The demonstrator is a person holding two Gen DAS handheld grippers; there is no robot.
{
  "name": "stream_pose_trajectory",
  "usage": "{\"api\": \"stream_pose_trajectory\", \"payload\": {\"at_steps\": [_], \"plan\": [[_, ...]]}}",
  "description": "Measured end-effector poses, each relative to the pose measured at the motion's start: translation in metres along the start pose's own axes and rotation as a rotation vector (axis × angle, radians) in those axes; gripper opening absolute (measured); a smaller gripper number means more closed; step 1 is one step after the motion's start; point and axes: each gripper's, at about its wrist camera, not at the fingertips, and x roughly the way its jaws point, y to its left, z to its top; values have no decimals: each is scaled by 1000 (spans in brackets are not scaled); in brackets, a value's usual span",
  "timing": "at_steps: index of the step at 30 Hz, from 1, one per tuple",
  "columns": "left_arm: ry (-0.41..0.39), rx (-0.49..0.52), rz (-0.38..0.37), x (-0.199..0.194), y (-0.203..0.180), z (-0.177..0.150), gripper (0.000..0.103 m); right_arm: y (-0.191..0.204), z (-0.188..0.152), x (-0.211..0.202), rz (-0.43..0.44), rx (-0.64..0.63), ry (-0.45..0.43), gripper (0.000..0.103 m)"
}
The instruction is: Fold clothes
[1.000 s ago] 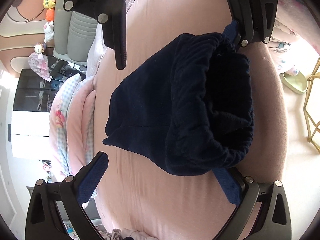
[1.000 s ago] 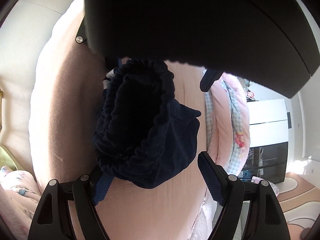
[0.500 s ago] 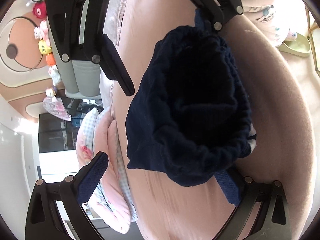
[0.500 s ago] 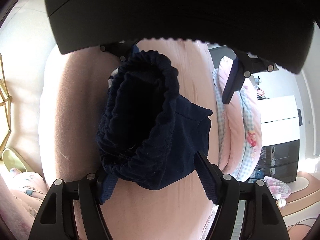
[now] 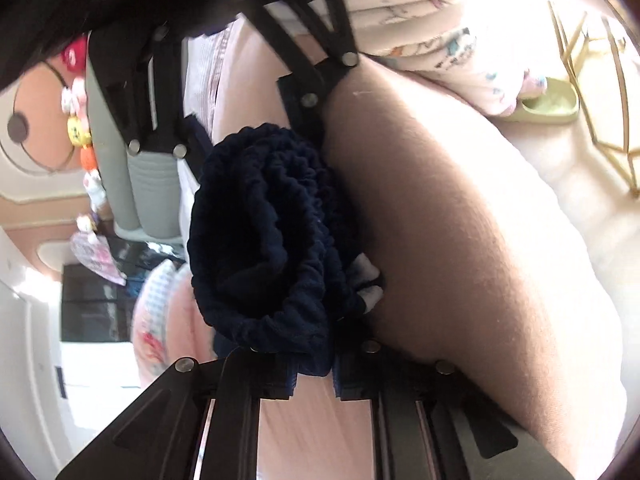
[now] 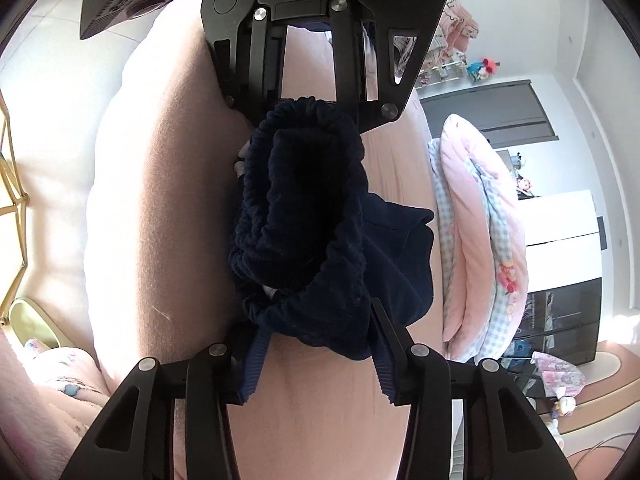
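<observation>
On the pink bed cover point(image 6: 328, 412), a navy garment point(image 6: 320, 216) lies bunched, its gathered elastic waistband standing open toward the cameras. At its near edge in the left wrist view, the left gripper point(image 5: 314, 376) is pressed together, pinching the waistband fabric between its pads. From the far side, the right gripper point(image 6: 316, 356) faces it; its jaws are closing, with the opposite end of the waistband between them, the pads just beside the cloth. To the garment's right in the right wrist view, a folded pink-and-checked quilt point(image 6: 480, 240) lies on the bed. Left of it, a light slipper point(image 6: 30, 324) sits on the floor.
</observation>
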Motion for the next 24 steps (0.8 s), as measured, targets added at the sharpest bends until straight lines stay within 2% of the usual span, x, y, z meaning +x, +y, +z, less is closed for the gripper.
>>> {"api": "stream_pose_trajectory", "payload": {"at_steps": [2,7,10,12,14,20,24], "plan": [[20,-95,-72,2,13,3,8,-2,0,2,22,4,2,35],[28,-130,-60,-4,10,5,8,0,3,4,40,-49,15,31],[84,-197,-135,0,19,11,8,-12,4,6,116,27,34,30],[110,-269,-215,1,34,11,9,-33,1,11,216,155,44,30],[108,-357,-302,4,49,6,10,-47,-4,16,291,253,40,30],[79,-667,-473,14,73,-19,11,-56,-8,22,383,347,52,30],[86,-933,-638,27,92,-43,11,-75,-17,36,556,534,75,31]]}}
